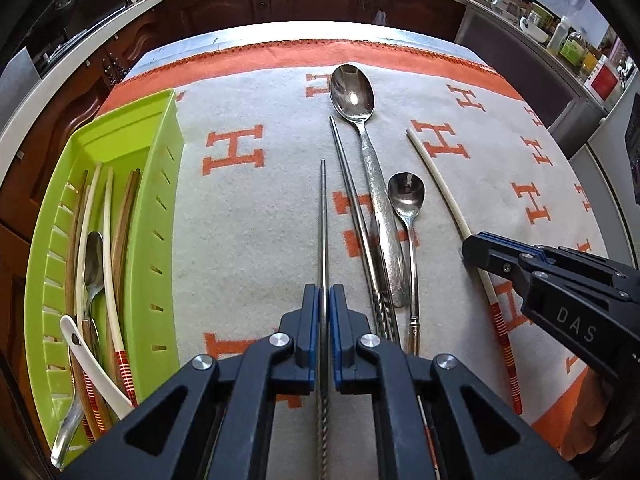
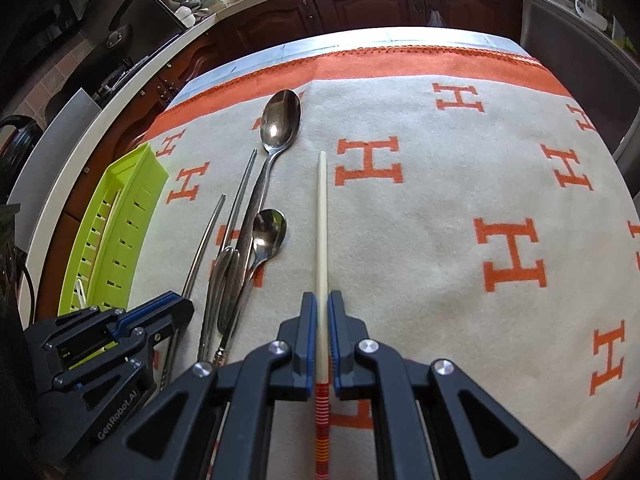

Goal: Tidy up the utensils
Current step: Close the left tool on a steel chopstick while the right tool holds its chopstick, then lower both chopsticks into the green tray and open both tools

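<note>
Slim steel chopstick (image 1: 323, 216) clamped in left gripper (image 1: 324, 320), tip to 12 o'clock. Cream chopstick with red-striped handle (image 2: 322, 220) pinched in right gripper (image 2: 322, 328), likewise running 6 to 12. Pickup step; next, probably a carry to the lime-green slotted plastic tray (image 1: 160, 184) at 9 o'clock, laid lengthwise.

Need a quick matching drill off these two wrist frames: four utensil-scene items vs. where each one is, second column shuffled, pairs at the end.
Things:
1. metal chopstick
2. white chopstick
3. large spoon
4. white ceramic spoon

Places:
A. lying in the green tray
B. between the right gripper pads
C. loose on the cloth, bowl toward the far edge
D. between the left gripper pads

Pairs: 1-D, 2-B, 3-C, 4-A
</note>
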Demonstrator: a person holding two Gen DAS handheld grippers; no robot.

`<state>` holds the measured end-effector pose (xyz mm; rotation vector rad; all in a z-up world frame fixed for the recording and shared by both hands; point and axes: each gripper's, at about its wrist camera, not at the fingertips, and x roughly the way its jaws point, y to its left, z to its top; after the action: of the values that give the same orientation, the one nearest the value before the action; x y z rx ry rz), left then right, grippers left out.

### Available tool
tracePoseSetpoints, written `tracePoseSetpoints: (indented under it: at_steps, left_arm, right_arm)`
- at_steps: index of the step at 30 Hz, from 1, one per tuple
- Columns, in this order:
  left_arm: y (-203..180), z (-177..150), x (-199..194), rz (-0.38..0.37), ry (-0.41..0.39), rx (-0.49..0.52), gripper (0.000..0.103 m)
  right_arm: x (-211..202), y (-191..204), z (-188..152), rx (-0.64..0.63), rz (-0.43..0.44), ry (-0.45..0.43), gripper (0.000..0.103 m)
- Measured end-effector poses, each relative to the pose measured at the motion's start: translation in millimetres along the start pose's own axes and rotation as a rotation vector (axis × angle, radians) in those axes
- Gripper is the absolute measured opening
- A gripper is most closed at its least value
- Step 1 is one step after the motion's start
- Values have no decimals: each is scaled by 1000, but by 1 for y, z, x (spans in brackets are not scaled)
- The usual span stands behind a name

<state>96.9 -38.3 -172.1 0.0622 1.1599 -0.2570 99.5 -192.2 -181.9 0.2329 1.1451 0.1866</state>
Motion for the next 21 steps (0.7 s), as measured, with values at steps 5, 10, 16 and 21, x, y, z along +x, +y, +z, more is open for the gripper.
tracePoseSetpoints:
  at_steps: [5,10,16,21]
  left_arm:
    - [12,-7,-19,-72,3,-51,3]
    - [25,-7,-61,-87,-78,-64,3]
    - [70,-2,-107,-33,-169,-112,3]
    - [120,-4,-113,36,-174,-187,3]
  right_arm:
    - [-5,-1,1,60,75,34,6]
    - [-28,22,-1,39,151,16,6]
    - [-49,72,8,-36,245,17,6]
    - [-45,122,18,-96,292,55,6]
